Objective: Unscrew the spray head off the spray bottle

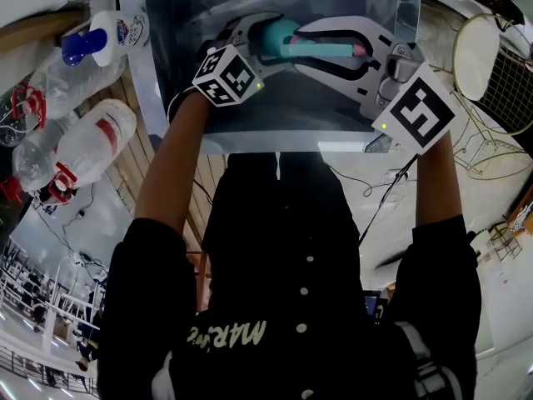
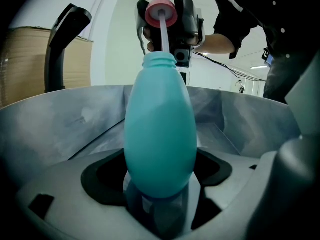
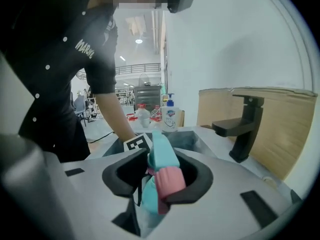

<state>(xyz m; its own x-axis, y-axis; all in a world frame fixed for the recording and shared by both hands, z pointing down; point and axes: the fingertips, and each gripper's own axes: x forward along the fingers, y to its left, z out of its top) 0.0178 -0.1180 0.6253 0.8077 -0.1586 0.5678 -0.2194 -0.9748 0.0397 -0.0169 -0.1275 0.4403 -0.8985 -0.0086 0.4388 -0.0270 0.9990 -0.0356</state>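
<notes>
Over a steel sink, my left gripper [image 1: 254, 44] [image 2: 157, 184] is shut on the base of a teal spray bottle [image 1: 279, 36] [image 2: 160, 139]. The bottle's threaded neck [image 2: 160, 60] is bare and points away from it. Just beyond the neck hangs the spray head, a pink ribbed collar [image 2: 161, 13] [image 3: 170, 181] [image 1: 360, 50] on a teal body. A white dip tube [image 2: 163, 36] runs from the collar down into the neck. My right gripper [image 1: 312, 44] [image 3: 160, 176] is shut on the spray head at the collar. The two grippers face each other.
The sink basin [image 1: 250, 115] [image 2: 75, 119] lies under both grippers, with a black faucet [image 2: 62, 39] [image 3: 242, 129] at its rim. A hand-soap pump bottle [image 1: 104, 40] [image 3: 170, 116] and plastic water bottles [image 1: 83, 144] stand at the left. A wire rack [image 1: 500, 73] is at the right.
</notes>
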